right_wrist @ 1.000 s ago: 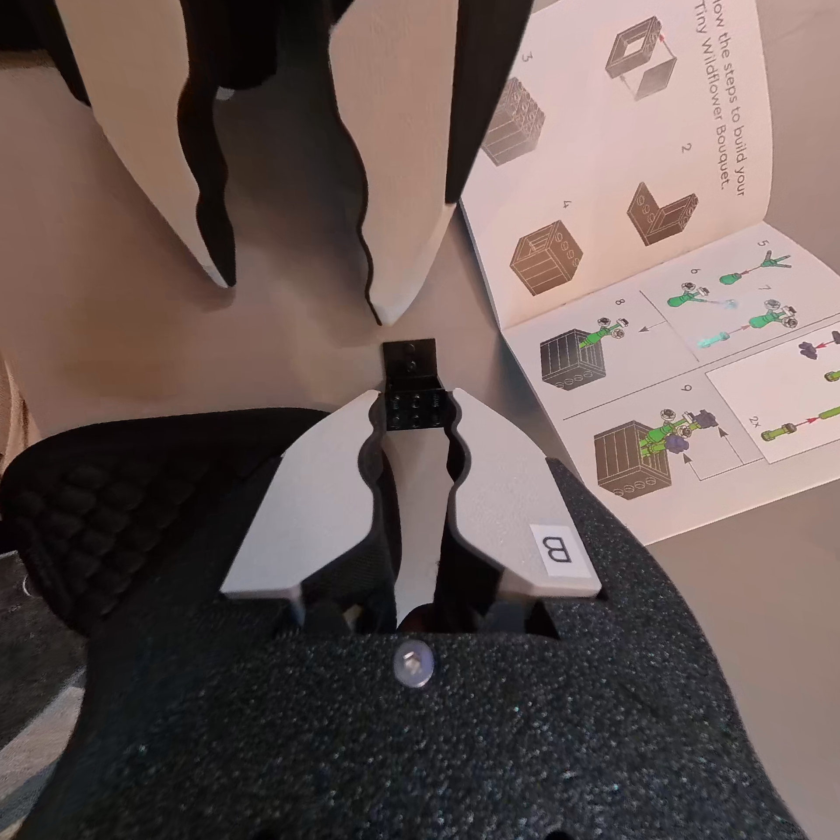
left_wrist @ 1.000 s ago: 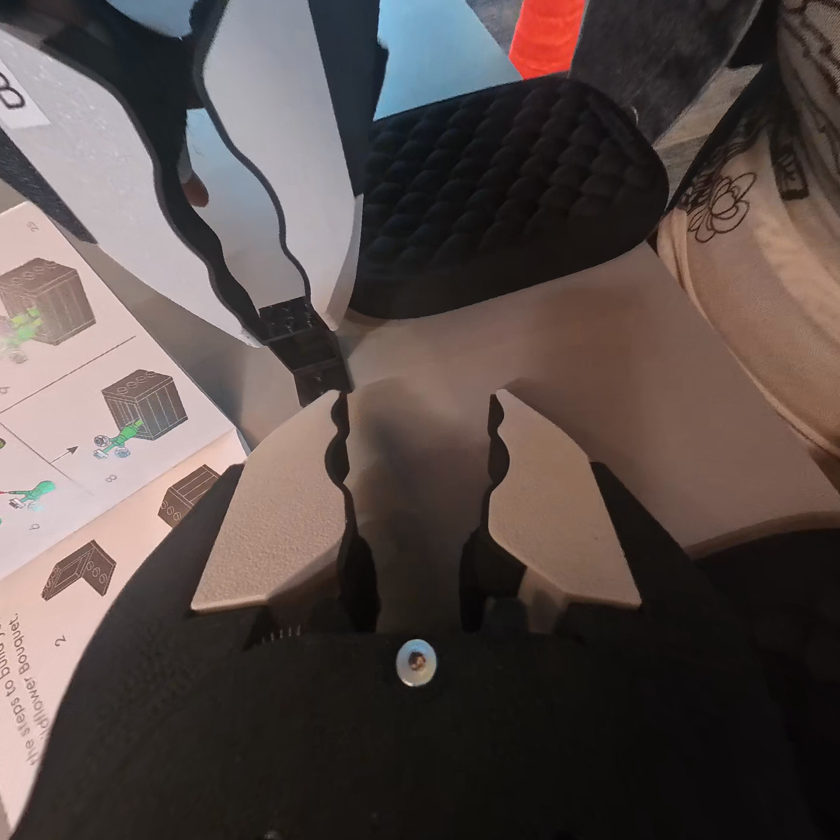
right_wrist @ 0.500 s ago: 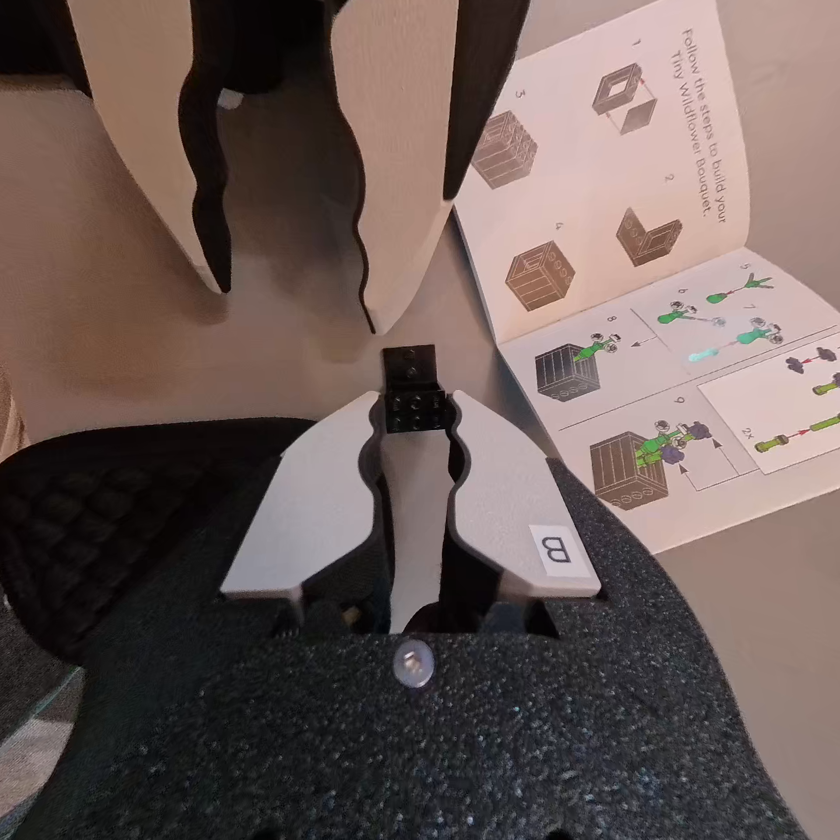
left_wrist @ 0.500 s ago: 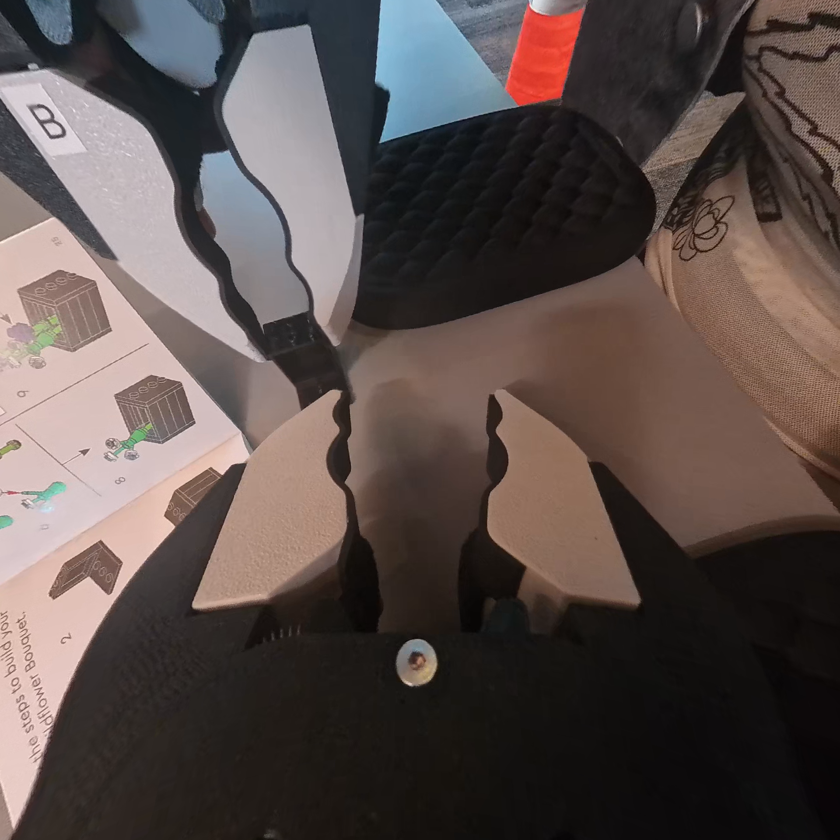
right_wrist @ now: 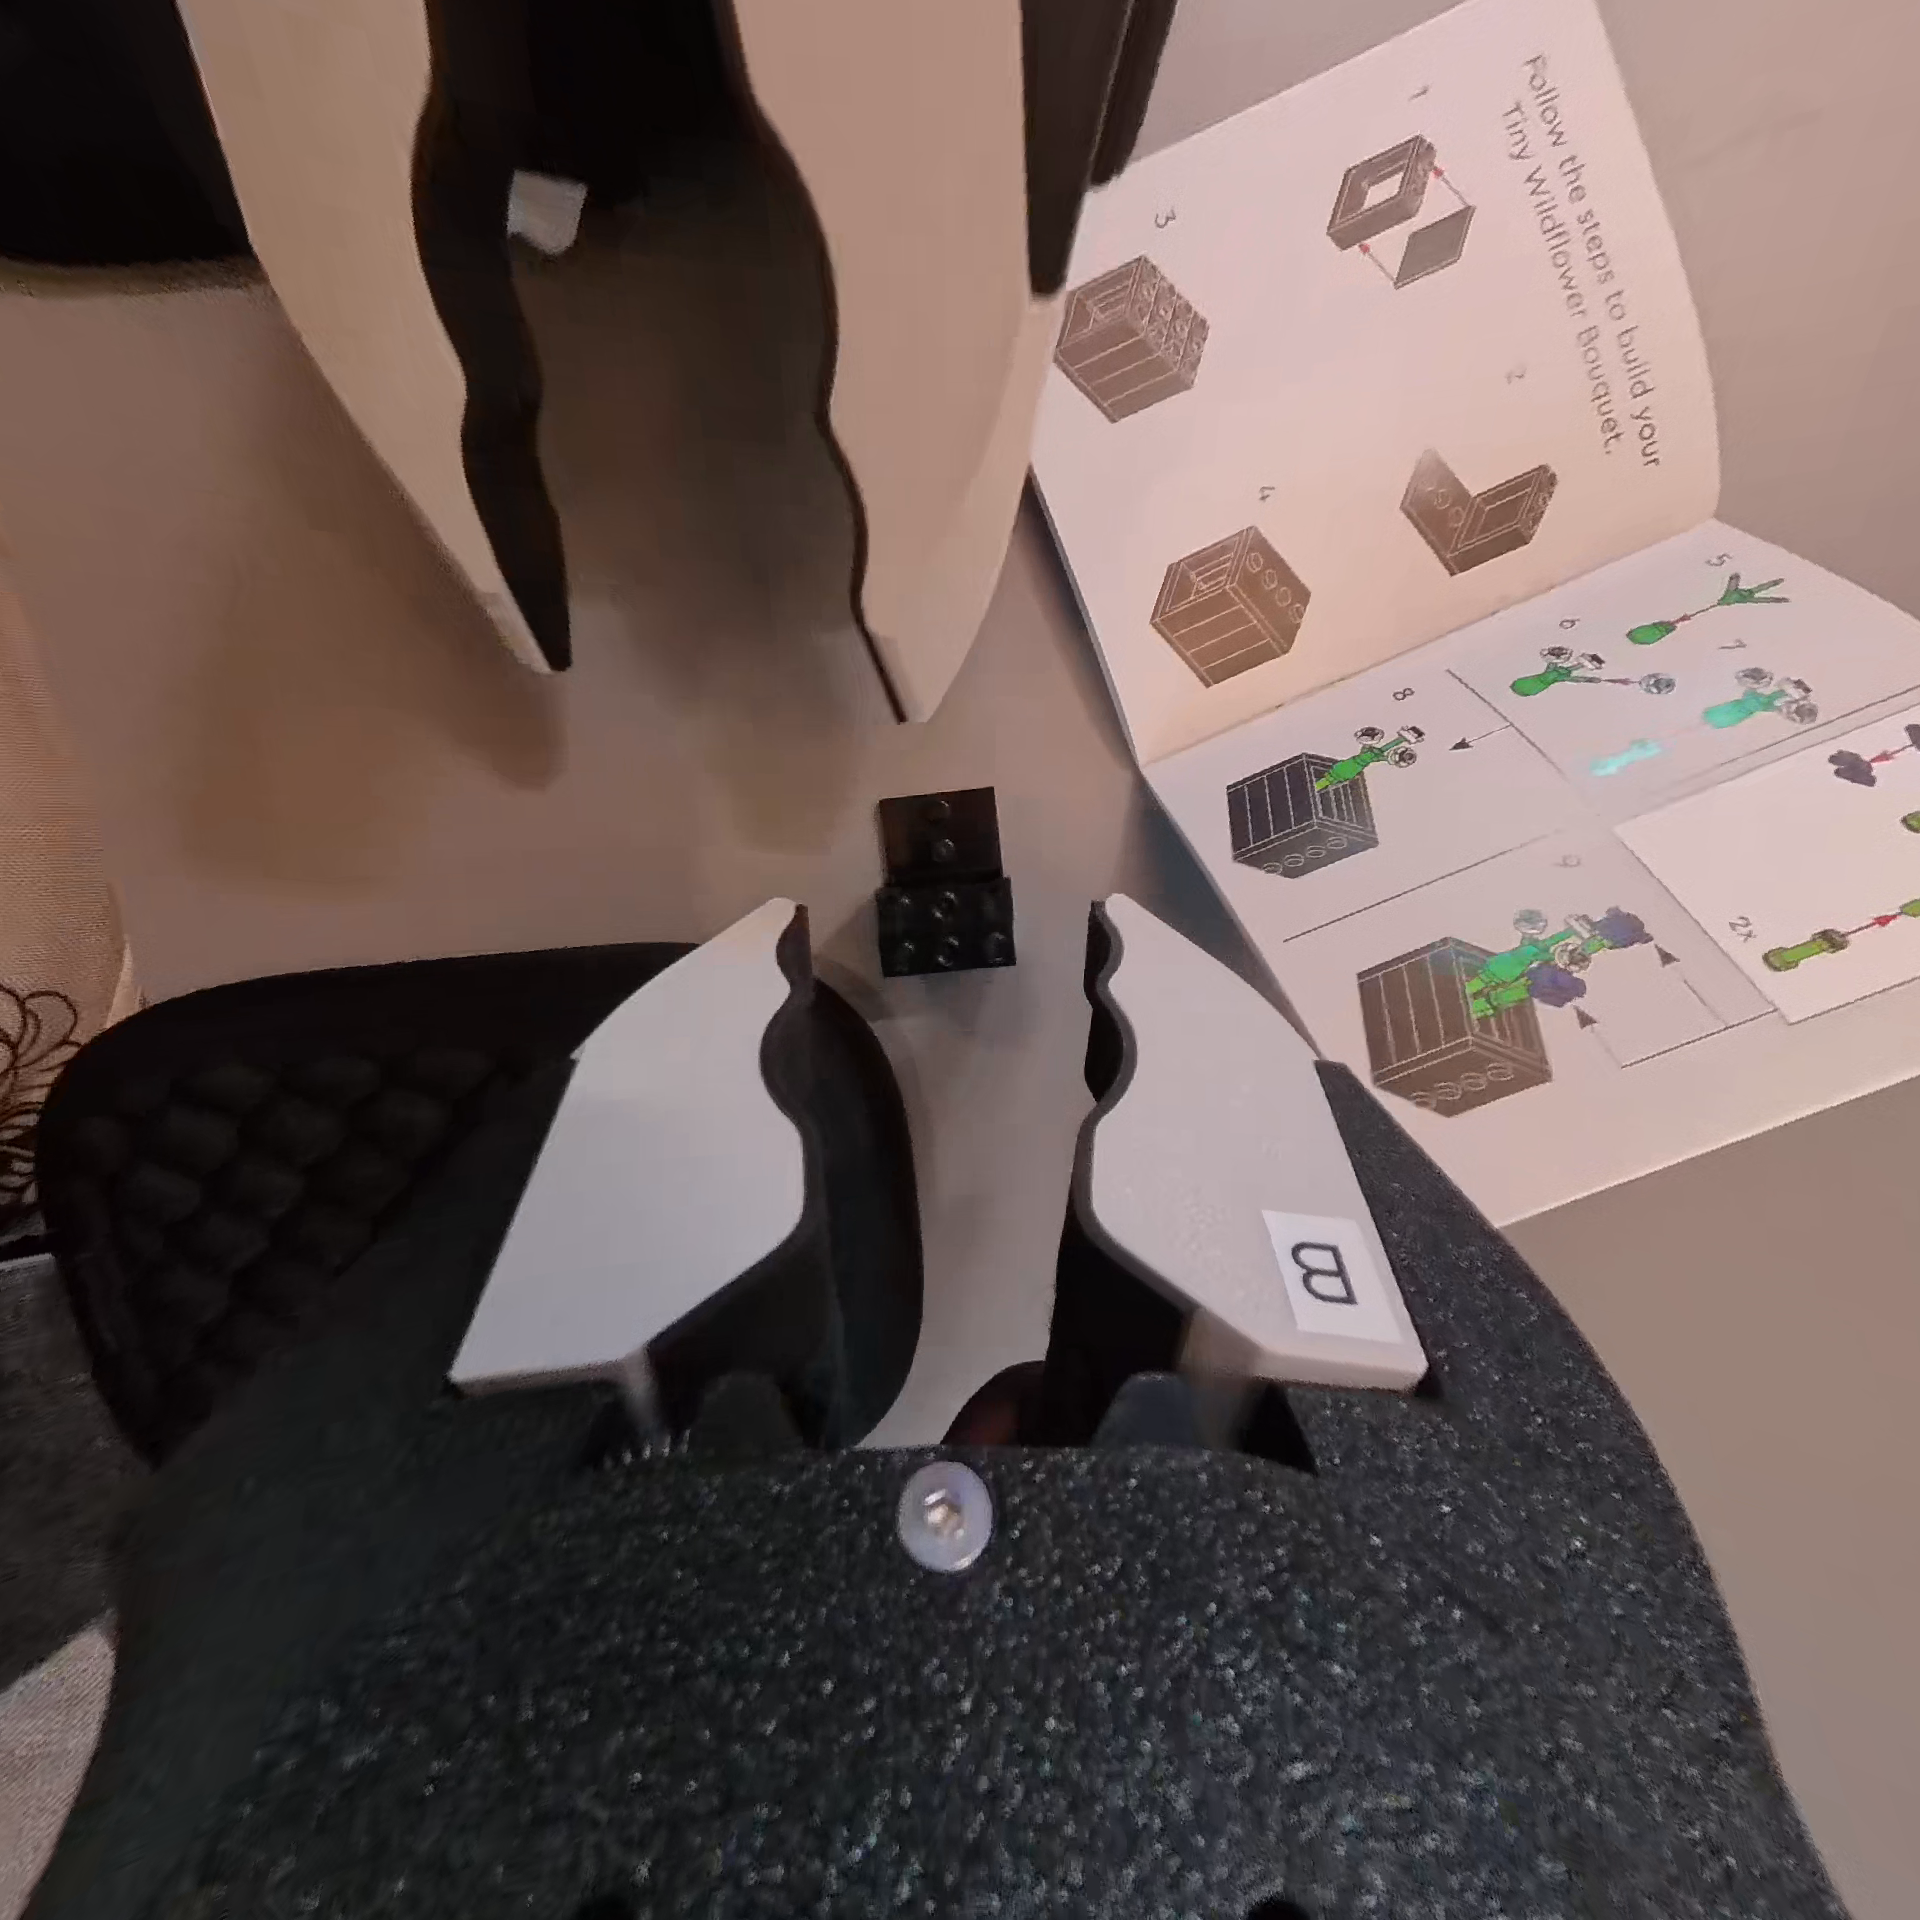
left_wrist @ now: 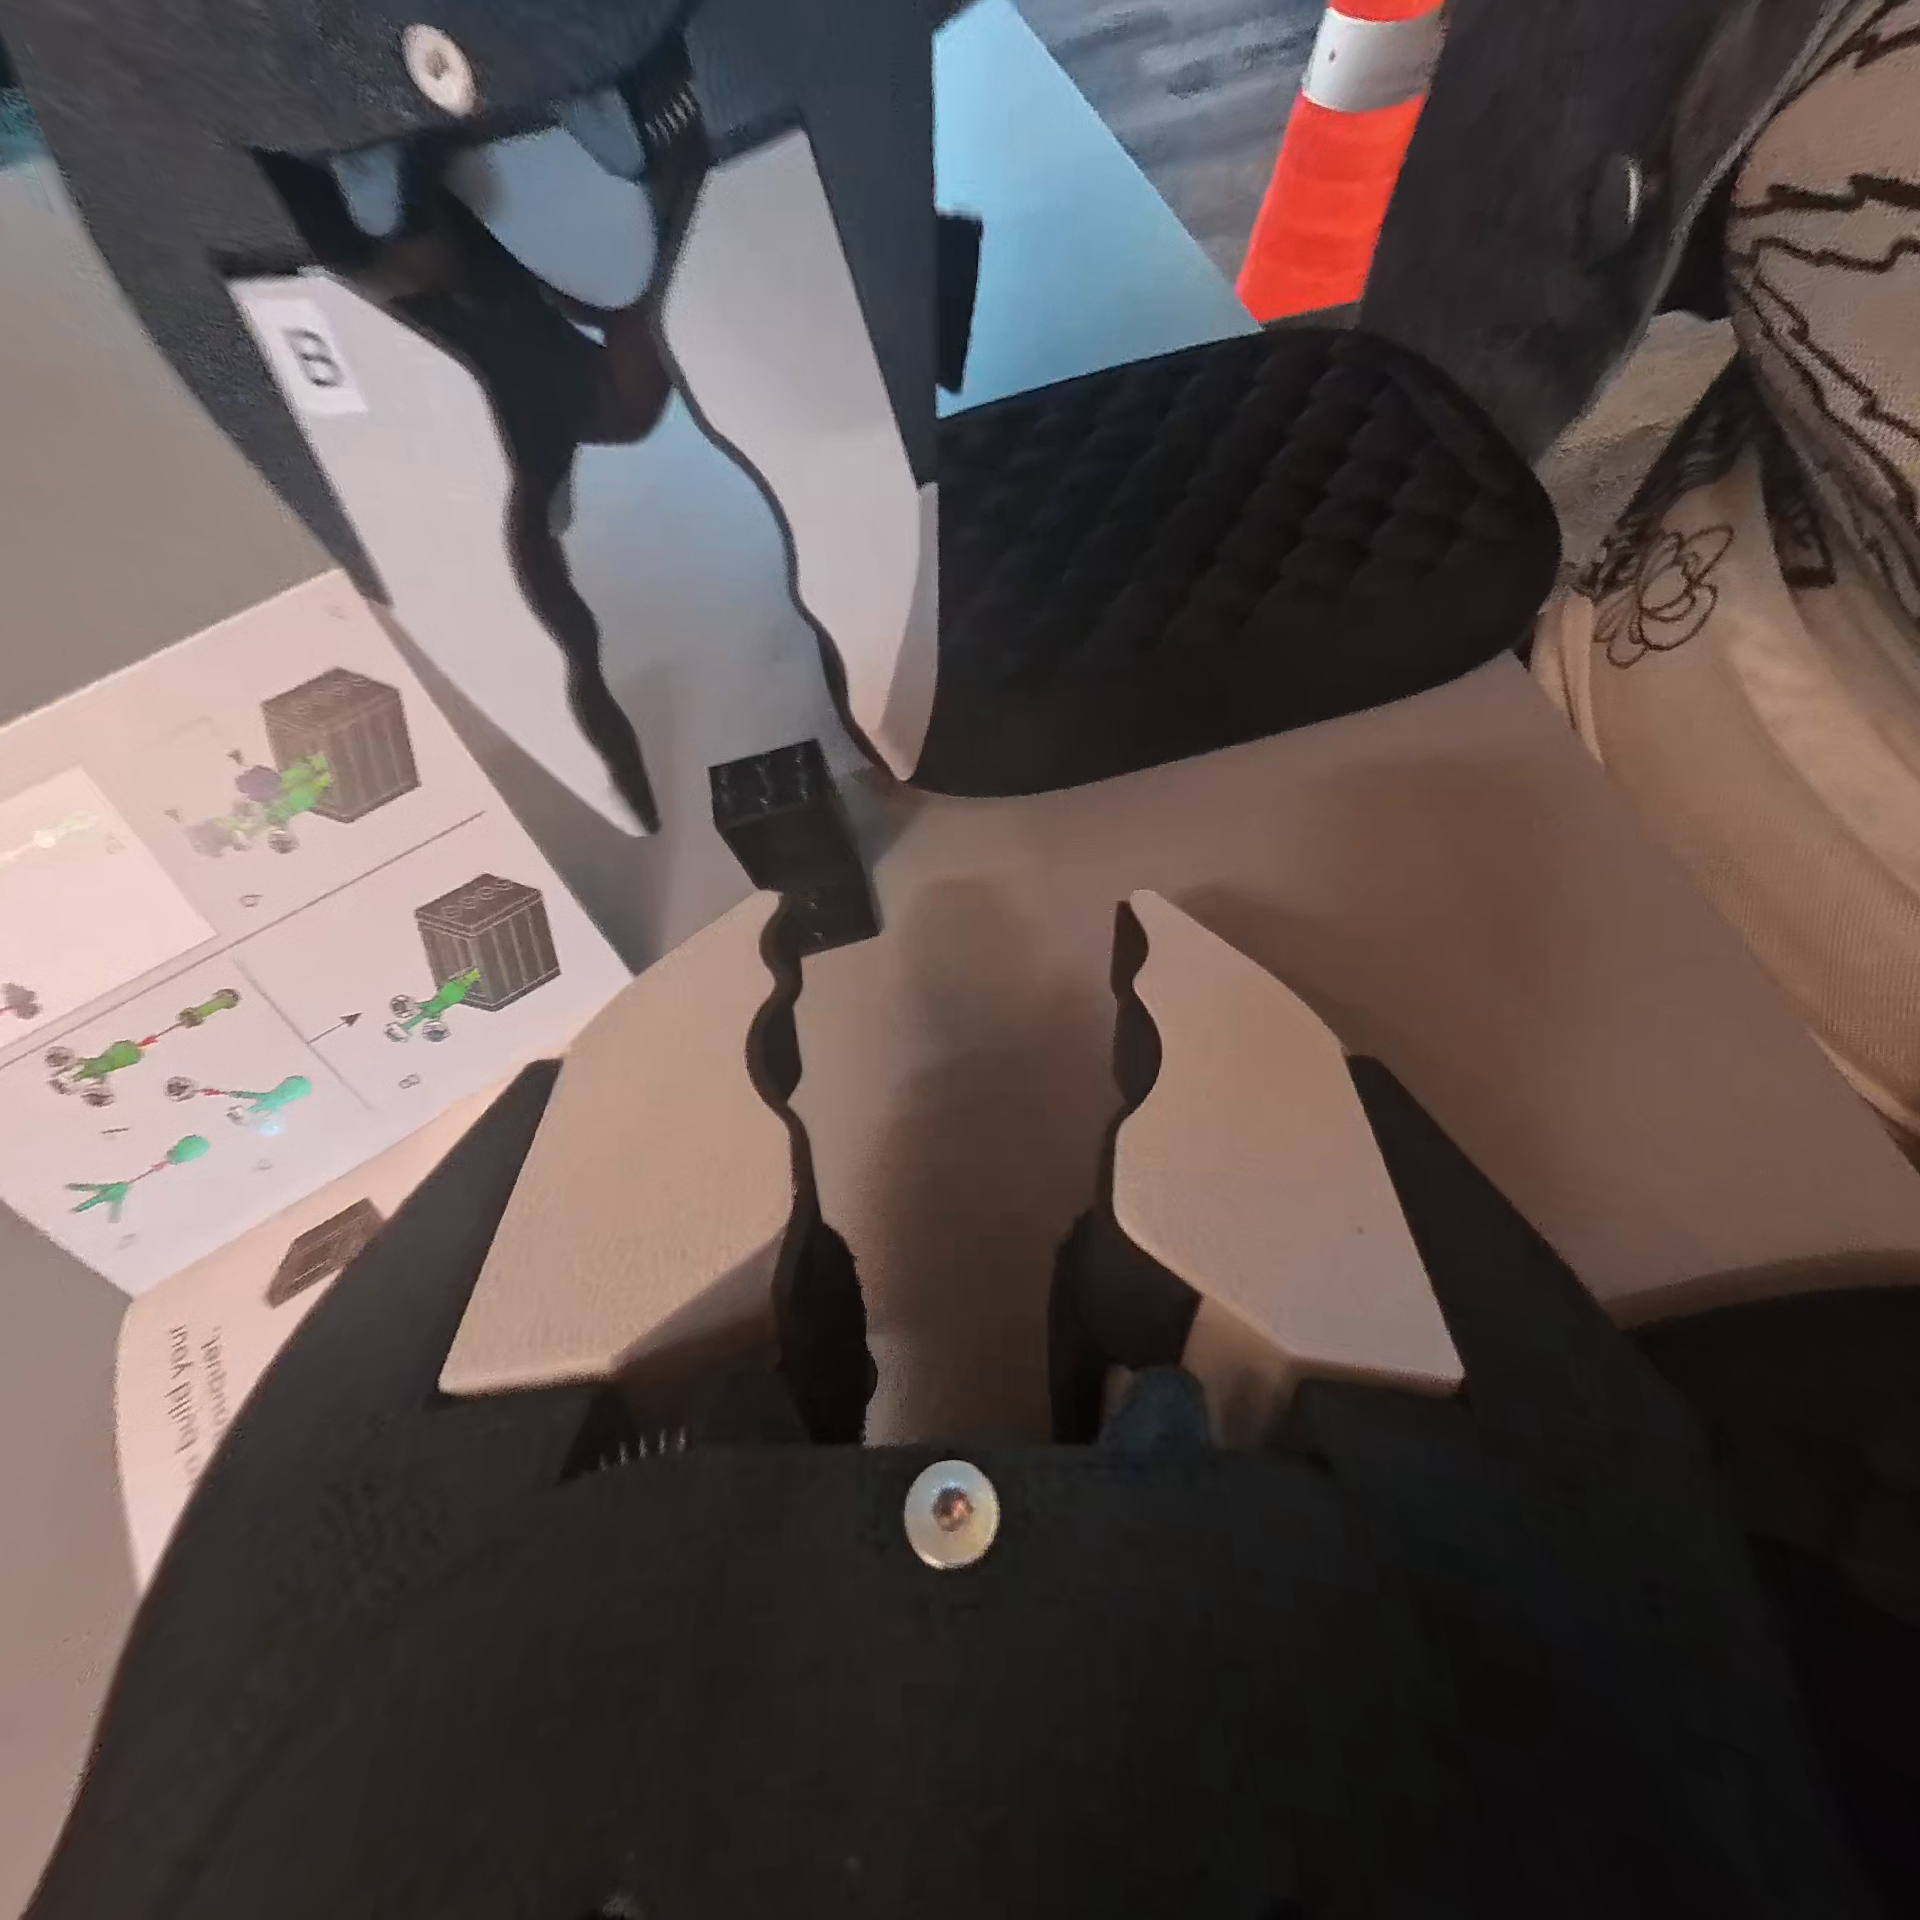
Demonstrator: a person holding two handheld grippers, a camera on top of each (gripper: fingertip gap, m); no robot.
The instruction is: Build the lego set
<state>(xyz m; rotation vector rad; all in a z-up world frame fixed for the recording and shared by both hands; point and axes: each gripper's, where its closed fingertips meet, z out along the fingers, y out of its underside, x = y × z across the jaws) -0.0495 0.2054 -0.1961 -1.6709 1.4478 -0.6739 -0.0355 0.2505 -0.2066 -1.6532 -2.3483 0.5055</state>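
Both grippers are spread and grip nothing. The black brick piece (right_wrist: 943, 896) lies free on the table (right_wrist: 260, 790), centre of the right wrist view, just ahead of the right gripper (right_wrist: 943, 914). In the left wrist view it sits by the left gripper (left_wrist: 948, 914) near its left fingertip. A careless closing finger could knock it sideways, likely toward the booklet (right_wrist: 1455, 582) at right.

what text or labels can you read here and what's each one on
I won't copy the writing; these bear it.
Instruction booklet: a printed heading and small step numbers beside the pictures.
White sticker on the right gripper: one printed character.
Black lego piece: no writing visible.
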